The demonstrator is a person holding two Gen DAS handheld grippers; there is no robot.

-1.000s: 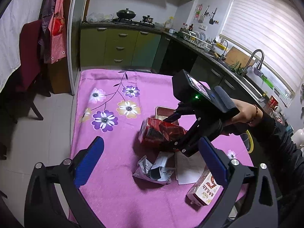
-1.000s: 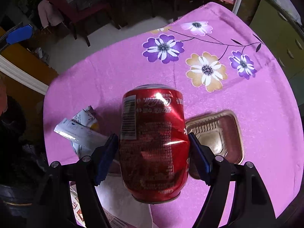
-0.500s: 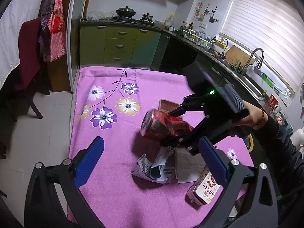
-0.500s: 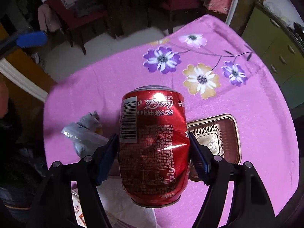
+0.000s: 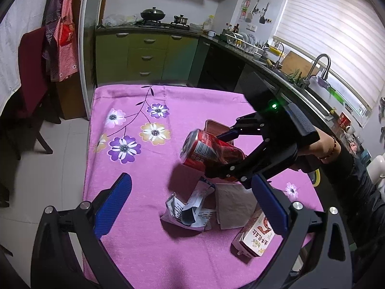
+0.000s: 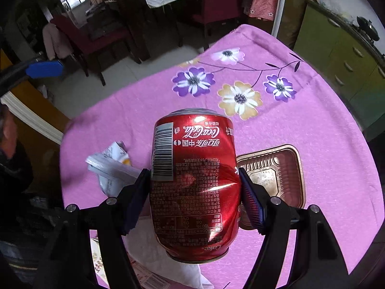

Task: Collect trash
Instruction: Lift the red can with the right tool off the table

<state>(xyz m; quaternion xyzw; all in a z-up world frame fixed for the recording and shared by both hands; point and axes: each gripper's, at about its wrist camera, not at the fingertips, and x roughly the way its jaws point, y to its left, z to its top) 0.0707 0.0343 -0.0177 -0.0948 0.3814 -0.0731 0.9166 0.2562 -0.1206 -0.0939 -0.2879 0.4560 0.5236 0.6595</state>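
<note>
My right gripper [image 6: 194, 192] clamps its jaws on a dented, glossy red can [image 6: 195, 183], lifted above the pink flowered counter [image 5: 134, 236]; my left gripper [image 5: 190, 207] hangs released. At 3 o'clock of the can, the right view shows a ribbed brown tray [image 6: 276, 168]; only the left shows the carton [image 5: 255, 236] at 5 o'clock

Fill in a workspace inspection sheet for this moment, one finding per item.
Surface: table with pink floral cloth.
Job's things: dented red can clamped off the cloth; brown tray, crumpled wrapper, napkin and carton lying on it.
Clutter: nothing seen beyond the trash.
Grippers: right gripper shut on the can; left gripper open, empty, above the wrapper.
Cables: nothing seen.
Surroundings: green kitchen cabinets, sink faucet, dark red chair.
</note>
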